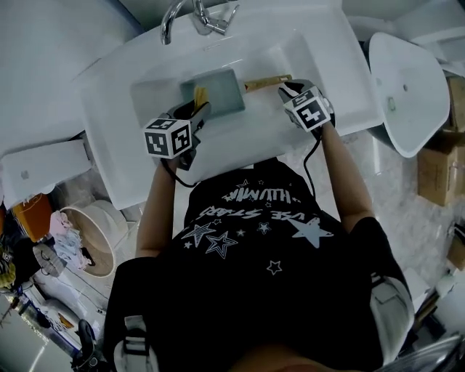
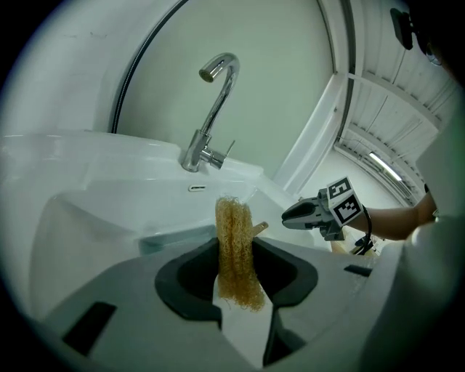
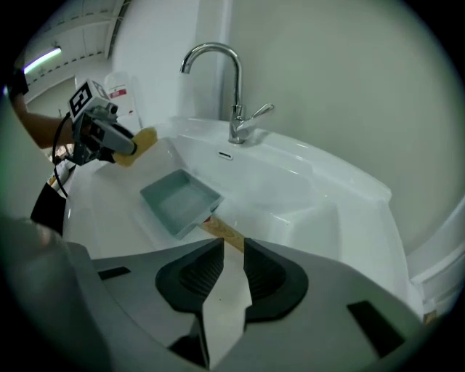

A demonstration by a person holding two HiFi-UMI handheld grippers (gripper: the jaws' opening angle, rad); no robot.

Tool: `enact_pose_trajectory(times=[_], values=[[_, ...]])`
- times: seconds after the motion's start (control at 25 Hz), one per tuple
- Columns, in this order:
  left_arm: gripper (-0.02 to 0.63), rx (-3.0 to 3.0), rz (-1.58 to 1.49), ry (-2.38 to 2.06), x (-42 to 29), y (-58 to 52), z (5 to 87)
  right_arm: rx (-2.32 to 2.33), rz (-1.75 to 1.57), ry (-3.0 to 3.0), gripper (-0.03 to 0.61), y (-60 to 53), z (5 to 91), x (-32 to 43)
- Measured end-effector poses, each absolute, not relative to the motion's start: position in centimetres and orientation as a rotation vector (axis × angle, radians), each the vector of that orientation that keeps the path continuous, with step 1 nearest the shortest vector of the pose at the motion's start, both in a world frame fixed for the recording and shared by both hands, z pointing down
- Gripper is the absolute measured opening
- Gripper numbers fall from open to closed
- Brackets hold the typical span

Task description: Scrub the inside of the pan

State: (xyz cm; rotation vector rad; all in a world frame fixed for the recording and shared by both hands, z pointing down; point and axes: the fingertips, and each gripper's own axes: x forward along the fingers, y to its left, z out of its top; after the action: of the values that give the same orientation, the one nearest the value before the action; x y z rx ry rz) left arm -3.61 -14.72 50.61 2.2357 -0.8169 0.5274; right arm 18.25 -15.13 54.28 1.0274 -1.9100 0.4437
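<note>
The left claw (image 1: 199, 109) pinched a yellow scrubber (image 2: 236, 251). The right claw (image 1: 288, 89) was spread by the handle (image 1: 266, 82), at 3 o'clock of the pan (image 1: 218, 91); the tap (image 1: 197, 16) stood at 12.

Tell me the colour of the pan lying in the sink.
The pan is pale blue-green, with a light wooden handle. The right gripper view shows it best.

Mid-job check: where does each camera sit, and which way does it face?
Head view: on the person's head, steeply down on the sink, pan, left gripper, right gripper; arms and shirt show.
Left gripper view: on the left gripper, along its jaws shut on the scrubber, toward the faucet; the right forearm shows.
Right gripper view: on the right gripper, along its open jaws toward the pan's handle; the left arm shows.
Shared: both gripper views show the faucet and the other gripper.
</note>
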Motion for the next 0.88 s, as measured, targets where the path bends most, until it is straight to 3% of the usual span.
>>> enact_pose_trajectory(times=[0.2, 0.88], values=[[0.135, 2.165, 0.558, -0.859, -3.3, -15.2, 52.2, 0.841, 0.362, -1.863, 0.166, -16.3, 57.5, 18.6], [0.135, 2.055, 0.693, -0.832, -1.3, -17.8, 57.0, 0.527, 0.166, -1.751, 0.209, -18.6, 62.6, 18.5]])
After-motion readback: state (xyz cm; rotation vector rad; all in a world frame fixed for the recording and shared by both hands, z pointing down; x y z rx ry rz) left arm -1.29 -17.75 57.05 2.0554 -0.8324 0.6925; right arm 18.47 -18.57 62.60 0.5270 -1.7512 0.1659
